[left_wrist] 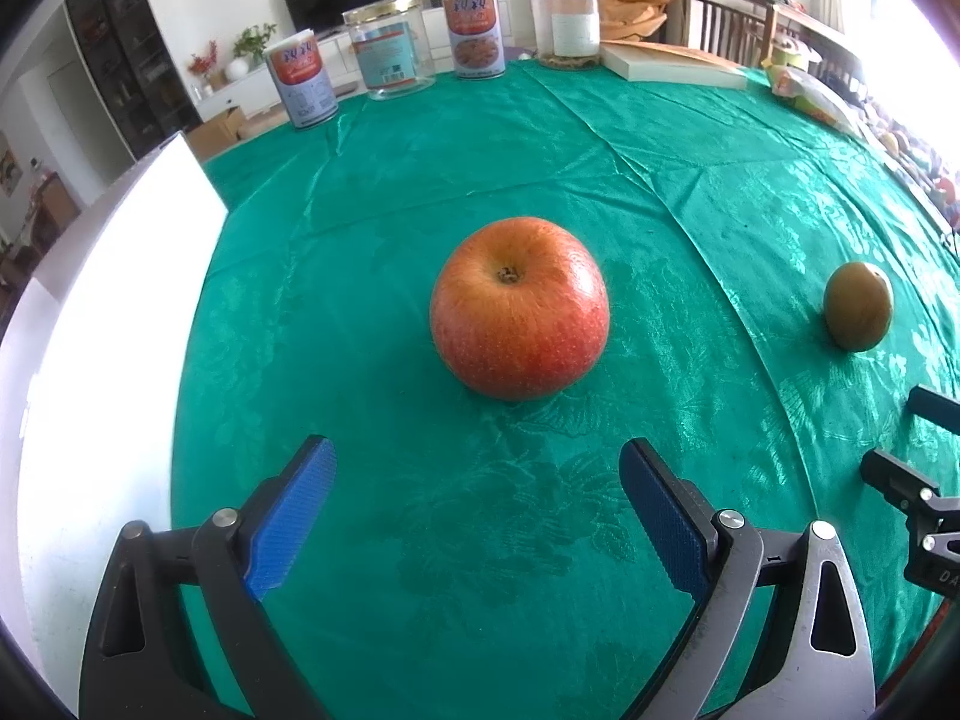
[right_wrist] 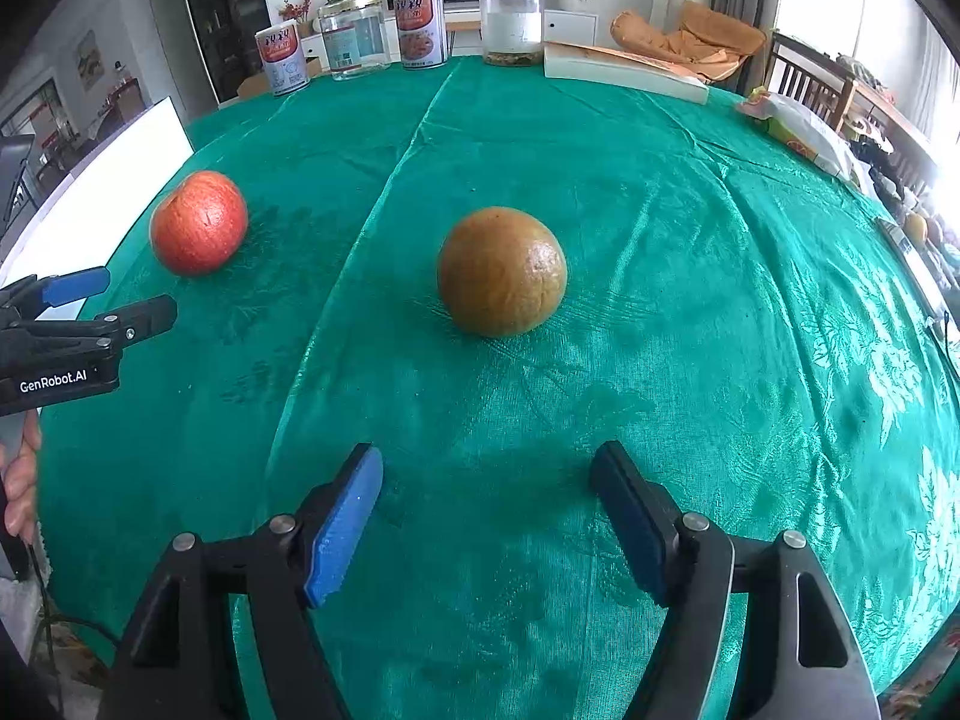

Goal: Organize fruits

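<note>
A red apple sits on the green tablecloth, straight ahead of my left gripper, which is open and empty a short way before it. A brown-green round fruit sits ahead of my right gripper, also open and empty. The apple also shows at the left of the right wrist view, with the left gripper near it. The brown fruit shows at the right of the left wrist view, with the right gripper near it.
A white board lies at the table's left edge. Two printed tins, a glass jar and a clear container stand at the far edge. A flat white box and packaged goods lie at the far right.
</note>
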`<state>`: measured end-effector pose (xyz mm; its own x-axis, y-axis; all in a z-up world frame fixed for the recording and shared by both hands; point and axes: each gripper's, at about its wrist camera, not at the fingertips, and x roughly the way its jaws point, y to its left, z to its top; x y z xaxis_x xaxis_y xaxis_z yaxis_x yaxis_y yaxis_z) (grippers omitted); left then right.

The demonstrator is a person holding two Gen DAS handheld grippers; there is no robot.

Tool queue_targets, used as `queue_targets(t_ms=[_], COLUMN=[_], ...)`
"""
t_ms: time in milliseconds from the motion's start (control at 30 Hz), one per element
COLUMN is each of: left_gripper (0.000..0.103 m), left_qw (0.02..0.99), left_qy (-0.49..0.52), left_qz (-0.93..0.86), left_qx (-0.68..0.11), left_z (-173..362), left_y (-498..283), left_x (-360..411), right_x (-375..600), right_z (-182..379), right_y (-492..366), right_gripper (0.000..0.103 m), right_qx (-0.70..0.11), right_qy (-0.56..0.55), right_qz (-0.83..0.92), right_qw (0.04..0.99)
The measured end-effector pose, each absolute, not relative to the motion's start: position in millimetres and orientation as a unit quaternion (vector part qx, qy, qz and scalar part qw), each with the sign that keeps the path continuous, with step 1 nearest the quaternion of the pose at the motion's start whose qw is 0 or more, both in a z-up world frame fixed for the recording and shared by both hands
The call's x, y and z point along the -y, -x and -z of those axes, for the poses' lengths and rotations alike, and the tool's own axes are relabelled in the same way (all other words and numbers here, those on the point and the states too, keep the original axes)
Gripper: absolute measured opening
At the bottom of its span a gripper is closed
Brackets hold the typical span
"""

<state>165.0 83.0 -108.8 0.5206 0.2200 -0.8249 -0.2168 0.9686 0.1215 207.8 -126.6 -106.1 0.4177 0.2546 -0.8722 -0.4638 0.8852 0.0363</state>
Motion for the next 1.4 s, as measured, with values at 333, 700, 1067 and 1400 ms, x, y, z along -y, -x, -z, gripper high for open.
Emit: queue_targets(t_ms=[333, 700, 1067, 1400], left_gripper=[0.096, 0.096, 0.096, 0.094], left_qw=[0.864, 0.798, 0.759, 0.765], left_qy=[0.022, 0.189, 0.116, 0.104], left_qz=[-0.111, -0.018, -0.036, -0.044], left_qx=[-0.490, -0.572, -0.640, -0.634], left_z=[117, 72, 91, 93], left_y=[-165, -211, -267, -270], left_x=[-87, -145, -122, -114], right_x=[126, 111, 126, 105], right_z=[108, 101, 65, 84], right_y=[-208, -241, -339, -341], right_gripper=[0.086, 0.092, 0.079, 0.062], right_qx=[-0.497, -0.579, -0.679, -0.683], right_qy=[0.112, 0.126, 0.018, 0.036], right_qz=[-0.213, -0.271, -0.205, -0.190], right_qw=[0.833, 0.759, 0.705, 0.704])
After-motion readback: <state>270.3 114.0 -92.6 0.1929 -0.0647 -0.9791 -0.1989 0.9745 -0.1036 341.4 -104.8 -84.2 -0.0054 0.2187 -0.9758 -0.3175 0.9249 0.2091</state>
